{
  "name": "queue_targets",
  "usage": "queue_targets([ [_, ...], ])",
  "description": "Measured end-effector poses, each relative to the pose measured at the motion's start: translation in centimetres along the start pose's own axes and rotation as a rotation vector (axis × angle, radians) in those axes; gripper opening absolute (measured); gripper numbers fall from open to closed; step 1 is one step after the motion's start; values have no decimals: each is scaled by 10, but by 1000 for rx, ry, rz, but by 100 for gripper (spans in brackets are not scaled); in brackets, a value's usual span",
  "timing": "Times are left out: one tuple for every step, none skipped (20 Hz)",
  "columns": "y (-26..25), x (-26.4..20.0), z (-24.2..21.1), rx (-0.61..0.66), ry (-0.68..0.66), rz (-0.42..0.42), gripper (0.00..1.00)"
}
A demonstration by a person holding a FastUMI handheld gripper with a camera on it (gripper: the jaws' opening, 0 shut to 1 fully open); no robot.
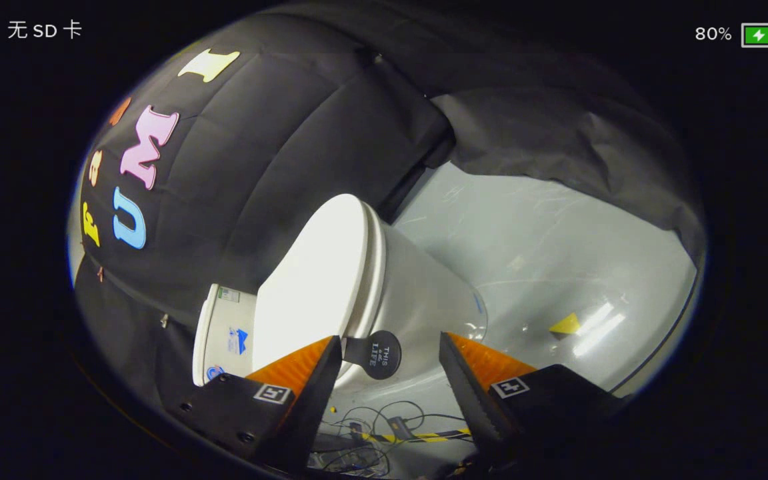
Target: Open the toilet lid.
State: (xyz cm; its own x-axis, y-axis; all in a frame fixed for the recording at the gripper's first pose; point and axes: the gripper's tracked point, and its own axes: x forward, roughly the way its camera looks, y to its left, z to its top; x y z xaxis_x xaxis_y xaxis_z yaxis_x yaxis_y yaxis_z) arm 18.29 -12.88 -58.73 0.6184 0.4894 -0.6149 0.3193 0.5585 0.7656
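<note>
The gripper holds its fingers apart, clamped on nothing; the white toilet lid lies closed on the toilet just ahead; its round black pull tab sits between the fingertips; cables trail on the floor.

White toilet lid: shut flat on the seat of the toilet, a round black tab projecting from its front edge.

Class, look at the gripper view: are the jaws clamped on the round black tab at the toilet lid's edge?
No. The gripper stands open, its jaws apart on either side of the round black tab fixed to the toilet lid.
</note>
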Motion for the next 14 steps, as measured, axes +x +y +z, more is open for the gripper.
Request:
queue_targets([
  [3, 6, -2, 23, 18, 20, 82],
  [4, 10, -5, 42, 37, 37, 71],
  [10, 14, -10, 58, 74, 72, 61],
  [5, 13, -28, 63, 122, 78, 50],
  [7, 13, -17, 124, 109, 109, 25],
  [10, 9, -1, 174, 102, 143, 20],
  [11, 18, -5, 180, 105, 142, 16],
  [10, 15, -15, 168, 117, 152, 11],
  [14, 12, -16, 160, 115, 149, 11],
  [15, 10, -15, 140, 110, 131, 11],
  [17, 8, -13, 119, 98, 108, 11],
  [20, 4, -10, 98, 77, 82, 10],
  [27, 1, -6, 74, 55, 56, 9],
  [32, -5, -4, 48, 37, 31, 9],
])
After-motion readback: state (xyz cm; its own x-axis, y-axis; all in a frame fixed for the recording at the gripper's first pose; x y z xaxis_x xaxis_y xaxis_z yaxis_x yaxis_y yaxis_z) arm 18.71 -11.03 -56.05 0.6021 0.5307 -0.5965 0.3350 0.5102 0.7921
